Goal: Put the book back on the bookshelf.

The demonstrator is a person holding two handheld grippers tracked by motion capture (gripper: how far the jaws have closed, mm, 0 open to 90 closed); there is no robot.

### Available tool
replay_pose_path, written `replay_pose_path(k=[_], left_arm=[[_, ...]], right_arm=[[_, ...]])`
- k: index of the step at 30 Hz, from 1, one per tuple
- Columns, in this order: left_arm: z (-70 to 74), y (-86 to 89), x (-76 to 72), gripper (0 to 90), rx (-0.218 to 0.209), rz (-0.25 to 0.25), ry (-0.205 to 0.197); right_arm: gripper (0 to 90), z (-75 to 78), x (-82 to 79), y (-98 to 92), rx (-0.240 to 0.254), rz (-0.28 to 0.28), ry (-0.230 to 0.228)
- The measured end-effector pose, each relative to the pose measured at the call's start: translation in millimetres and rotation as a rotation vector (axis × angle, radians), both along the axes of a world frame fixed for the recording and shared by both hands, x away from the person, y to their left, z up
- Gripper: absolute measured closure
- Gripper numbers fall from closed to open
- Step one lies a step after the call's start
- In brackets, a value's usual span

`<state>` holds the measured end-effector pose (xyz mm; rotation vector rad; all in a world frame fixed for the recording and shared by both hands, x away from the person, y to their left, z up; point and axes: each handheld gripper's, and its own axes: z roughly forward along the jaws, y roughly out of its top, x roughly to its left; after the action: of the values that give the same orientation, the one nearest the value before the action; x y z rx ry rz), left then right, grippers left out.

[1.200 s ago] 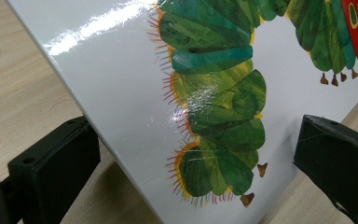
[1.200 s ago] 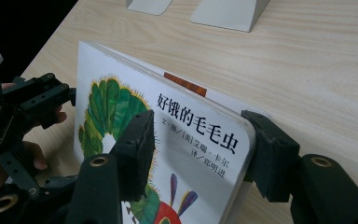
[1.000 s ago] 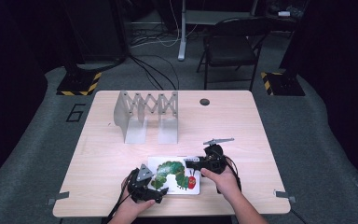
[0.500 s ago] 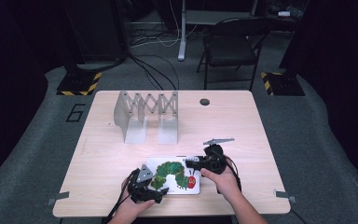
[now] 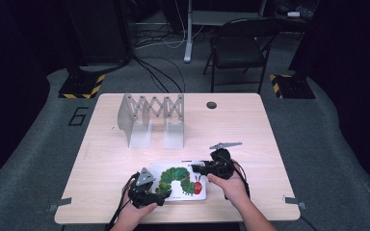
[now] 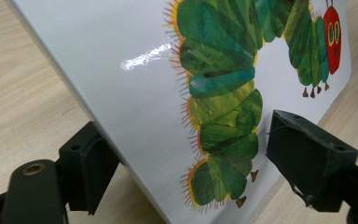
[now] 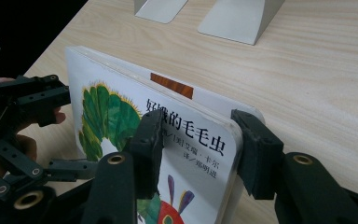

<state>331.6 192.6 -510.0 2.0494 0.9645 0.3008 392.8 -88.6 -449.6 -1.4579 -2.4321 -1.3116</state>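
Observation:
A white picture book (image 5: 178,180) with a green caterpillar on its cover lies near the table's front edge. My right gripper (image 5: 197,168) is shut on its right end. In the right gripper view both pads (image 7: 151,144) press the book (image 7: 121,116) at the title corner, and the jaws have just closed further. My left gripper (image 5: 161,192) straddles the left end. In the left gripper view its jaws (image 6: 198,161) stand on either side of the tilted book (image 6: 135,79), wider than the book, and have just been closing. The left gripper (image 7: 72,133) also appears in the right gripper view.
A grey metal expanding book rack (image 5: 151,120) stands at the table's back left. A small black round cap (image 5: 211,105) sits near the far edge. A folding chair (image 5: 238,48) and floor cables lie beyond the table. The front edge of the table (image 5: 173,219) is close to both hands.
The left gripper has shifted slightly at the book's left end. The book and the right gripper stay where they were.

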Motion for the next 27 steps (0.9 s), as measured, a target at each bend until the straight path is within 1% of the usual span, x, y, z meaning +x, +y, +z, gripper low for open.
replay_pose_path(k=[2, 3, 4, 7, 8, 11, 12, 13, 15, 18, 19, 20, 21, 22, 24, 25, 27], left_arm=[[0.5, 0.8, 0.2, 19.9, -0.002, 0.007, -0.008], [1.1, 1.6, 0.2, 21.6, -0.01, 0.012, -0.005], [1.6, 2.3, 0.3, 22.1, -0.013, 0.008, 0.003], [2.6, 2.9, 0.5, 23.8, -0.014, 0.015, -0.001], [3.2, 3.3, 0.6, 24.3, -0.017, 0.017, 0.005], [5.3, 4.7, 1.4, 26.4, -0.013, 0.024, 0.001], [5.6, 5.0, 1.8, 27.2, -0.014, 0.029, -0.003], [6.5, 5.7, 2.1, 28.3, -0.015, 0.026, 0.002], [7.4, 6.4, 2.3, 30.3, -0.024, 0.039, 0.002], [9.3, 8.3, 2.8, 32.6, -0.022, 0.043, -0.002], [10.8, 9.6, 2.9, 33.6, -0.026, 0.049, -0.006], [10.8, 9.6, 2.9, 34.0, -0.026, 0.049, -0.006], [12.5, 10.3, 2.5, 34.7, -0.028, 0.056, -0.013], [13.5, 11.1, 3.0, 35.1, -0.022, 0.054, -0.024], [15.2, 11.9, 2.6, 35.8, -0.021, 0.052, -0.021], [15.0, 11.4, 2.4, 36.3, -0.024, 0.059, -0.031], [15.6, 11.2, 2.0, 36.7, -0.026, 0.06, -0.031]], right_arm=[[55.2, 0.5, -0.2, 0.2, 0.001, 0.0, 0.0], [55.2, 0.6, 0.0, 0.1, 0.002, 0.006, -0.009], [55.2, 0.9, -0.2, 0.1, 0.002, 0.006, -0.008], [55.2, 1.4, -0.1, -0.2, 0.003, 0.009, -0.014], [55.3, 1.6, -0.2, -0.1, 0.006, 0.007, -0.011], [55.5, 3.5, -0.5, 0.3, 0.013, 0.006, -0.002], [55.5, 4.1, -0.6, 0.1, 0.013, 0.008, -0.005], [55.6, 4.4, -0.4, 0.1, 0.013, 0.01, -0.011], [55.5, 5.7, -0.8, 0.3, 0.015, 0.014, -0.015], [55.5, 7.2, -1.7, 0.7, 0.02, 0.013, -0.014], [55.3, 8.7, -2.2, 1.1, 0.02, 0.02, -0.023], [55.3, 8.7, -2.2, 1.1, 0.02, 0.02, -0.023], [54.7, 10.7, -3.2, 1.9, 0.024, 0.021, -0.028], [54.4, 11.0, -3.2, 2.2, 0.025, 0.022, -0.033], [54.0, 12.2, -3.6, 2.4, 0.025, 0.024, -0.033], [53.7, 12.4, -3.4, 2.4, 0.026, 0.023, -0.035], [53.4, 12.6, -3.1, 2.3, 0.025, 0.024, -0.038]])
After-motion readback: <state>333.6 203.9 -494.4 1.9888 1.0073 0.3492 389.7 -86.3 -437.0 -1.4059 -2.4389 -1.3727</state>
